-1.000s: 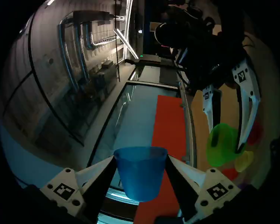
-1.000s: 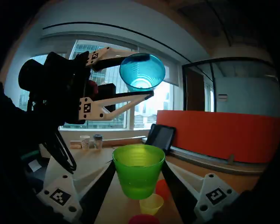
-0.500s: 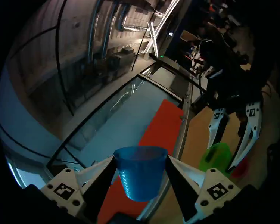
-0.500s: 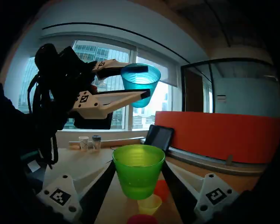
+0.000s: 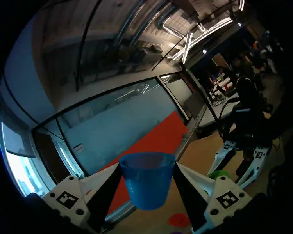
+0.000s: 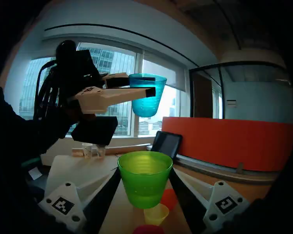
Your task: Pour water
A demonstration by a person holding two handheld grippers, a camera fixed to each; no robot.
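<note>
Left tongs level around upright blue cup.

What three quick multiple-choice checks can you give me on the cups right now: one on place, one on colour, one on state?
1. In the right gripper view, where is the blue cup relative to the green cup?
A. higher, held in the air
B. nested inside it
C. on the table beside it

2. What colour is the cup in the right claw?
A. red
B. green
C. white

3. How does the blue cup sit in the left claw?
A. upside down
B. lying on its side
C. upright, mouth up

Answers:
1 A, it shows above the green cup's rim, gripped off the table.
2 B, the green cup sits between that claw's two fingers.
3 C, its open rim faces up in the right gripper view.
</note>
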